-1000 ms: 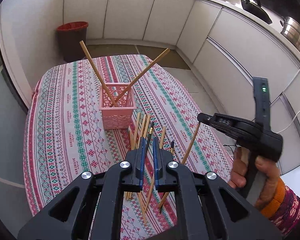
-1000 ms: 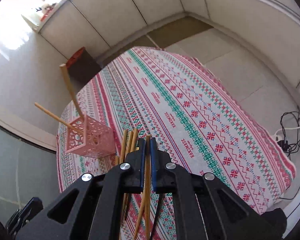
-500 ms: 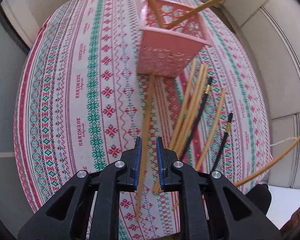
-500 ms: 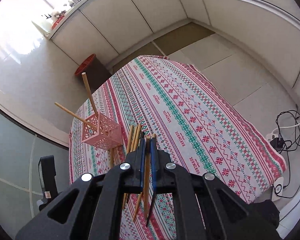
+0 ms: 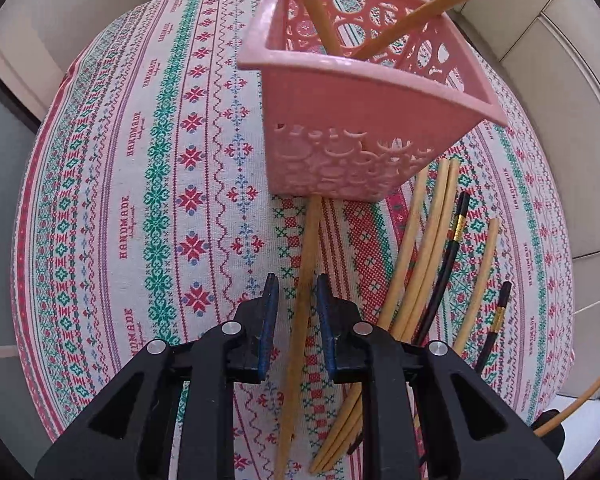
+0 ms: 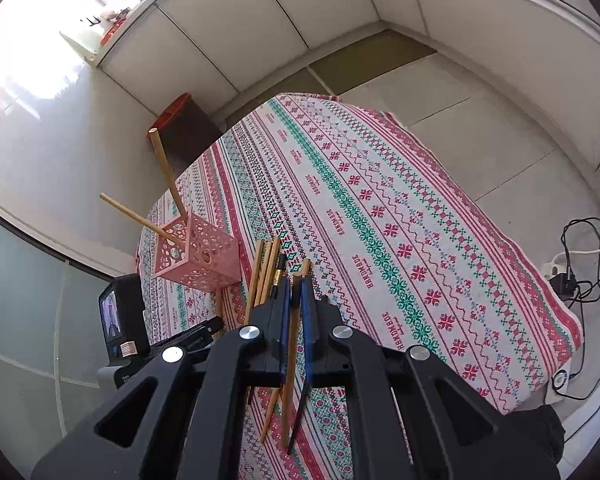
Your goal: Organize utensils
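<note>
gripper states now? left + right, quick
Left claw: open, straddling a bamboo chopstick lying on the tablecloth, not clamped.
Right claw: shut on a bamboo chopstick, held above the table.

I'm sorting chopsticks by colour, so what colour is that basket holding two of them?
Pink basket, with a cut-out circle pattern; the left wrist view shows it best.

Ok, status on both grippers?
Left gripper open, straddling a lone wooden chopstick on the cloth. Right gripper shut on a wooden chopstick. Pink perforated plastic basket close ahead.
</note>
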`<state>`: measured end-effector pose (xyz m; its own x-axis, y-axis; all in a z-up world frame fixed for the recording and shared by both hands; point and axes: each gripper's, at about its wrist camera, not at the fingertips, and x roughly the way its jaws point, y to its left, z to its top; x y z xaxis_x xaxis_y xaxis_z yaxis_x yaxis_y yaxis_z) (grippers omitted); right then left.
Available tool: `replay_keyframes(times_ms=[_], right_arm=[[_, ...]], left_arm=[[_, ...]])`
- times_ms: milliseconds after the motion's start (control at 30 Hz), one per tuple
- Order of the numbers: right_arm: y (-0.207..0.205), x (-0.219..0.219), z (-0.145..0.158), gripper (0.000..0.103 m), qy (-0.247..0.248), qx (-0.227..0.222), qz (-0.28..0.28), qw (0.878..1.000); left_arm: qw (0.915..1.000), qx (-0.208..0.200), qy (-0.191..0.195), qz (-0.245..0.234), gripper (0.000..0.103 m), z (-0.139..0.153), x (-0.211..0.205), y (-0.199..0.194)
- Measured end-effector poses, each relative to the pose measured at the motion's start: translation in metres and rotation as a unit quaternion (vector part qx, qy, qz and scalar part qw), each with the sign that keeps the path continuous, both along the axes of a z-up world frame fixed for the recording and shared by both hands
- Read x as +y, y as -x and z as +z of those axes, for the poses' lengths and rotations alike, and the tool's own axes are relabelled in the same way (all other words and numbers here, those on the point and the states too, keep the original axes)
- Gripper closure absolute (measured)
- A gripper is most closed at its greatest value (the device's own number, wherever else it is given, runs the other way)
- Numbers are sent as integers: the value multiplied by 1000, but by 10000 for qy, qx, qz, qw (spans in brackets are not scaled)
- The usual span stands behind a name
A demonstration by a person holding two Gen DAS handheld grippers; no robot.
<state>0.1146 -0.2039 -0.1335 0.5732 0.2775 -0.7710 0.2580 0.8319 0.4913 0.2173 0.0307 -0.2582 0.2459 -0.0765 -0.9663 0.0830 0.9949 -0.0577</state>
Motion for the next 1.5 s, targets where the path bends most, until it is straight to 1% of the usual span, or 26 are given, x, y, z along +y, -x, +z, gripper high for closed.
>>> replay_keyframes(times_ms=[33,67,100,167,233,300,367,400,467,567,667,767,833,900,933,967,1000,1067,1167,1233,1367,1400,1433,1467,1500], right_arm=[[-1,-1,-1,97,-3,17,-4,10000],[-3,-1,-3,97,-7,37,-20,10000],[-4,-1,-5,97,-16,61,-37,10000],[-7,-1,-8,97,-55,119,-44,9999],[-7,0,-8,97,-83,150,-42,9998],[-5,2,-5,97,-103,114,-3,9999],[-2,5,2,97,-114,38,67,9999],[-1,7,5,97,-109,0,97,9999],[2,12,15,97,-89,-93,177,9998],[8,19,34,98,-9,-237,320,9992],[16,25,54,98,91,-358,465,9982],[22,27,71,98,205,-460,565,9971],[22,23,74,98,219,-377,582,9974],[12,17,63,94,298,-64,544,9981],[1,11,47,89,393,215,526,9976],[-9,7,30,71,458,466,521,9965],[-21,1,6,65,521,788,485,9943],[-41,-15,-42,65,586,1493,230,9868],[-62,-29,-89,65,510,2060,-3,9772],[-73,-30,-106,67,504,2247,-101,9731],[-95,-13,-118,68,577,2378,-16,9696],[-99,-7,-118,70,715,2412,-21,9678],[-102,-1,-118,80,843,2386,17,9675],[-105,5,-120,96,961,2448,83,9648],[-104,7,-119,98,1019,2429,15,9647]], left_arm=[[9999,-61,-99,-31,84,-2,-3,-1],[9996,-137,-239,-97,95,-3,-7,-2],[9990,-212,-362,-178,97,-3,-10,0],[9983,-315,-398,-278,97,-4,-17,3],[9981,-460,-353,-227,97,3,-15,13],[9975,-675,-131,-164,97,24,-7,26],[9950,-967,173,-191,97,52,1,42],[9928,-1130,336,-231,97,69,5,51],[9880,-1423,528,-296,97,96,11,67],[9797,-1847,715,-293,97,131,17,84],[9730,-2107,908,-250,97,156,29,100],[9687,-2243,1037,-215,97,169,34,103],[9654,-2361,1088,-215,97,177,35,108],[9626,-2442,1148,-247,97,182,34,111],[9618,-2459,1175,-266,97,184,35,113],[9612,-2466,1203,-286,97,184,34,113],[9609,-2465,1224,-301,97,184,34,113],[9600,-2485,1250,-318,97,184,33,114],[9592,-2494,1284,-359,97,182,31,112],[9592,-2483,1308,-353,97,180,32,109],[9583,-2473,1397,-310,97,179,36,104],[9575,-2499,1409,-296,97,180,36,104],[9567,-2527,1419,-289,97,182,37,104],[9557,-2561,1423,-285,97,183,37,105],[9547,-2597,1423,-277,97,184,37,105]])
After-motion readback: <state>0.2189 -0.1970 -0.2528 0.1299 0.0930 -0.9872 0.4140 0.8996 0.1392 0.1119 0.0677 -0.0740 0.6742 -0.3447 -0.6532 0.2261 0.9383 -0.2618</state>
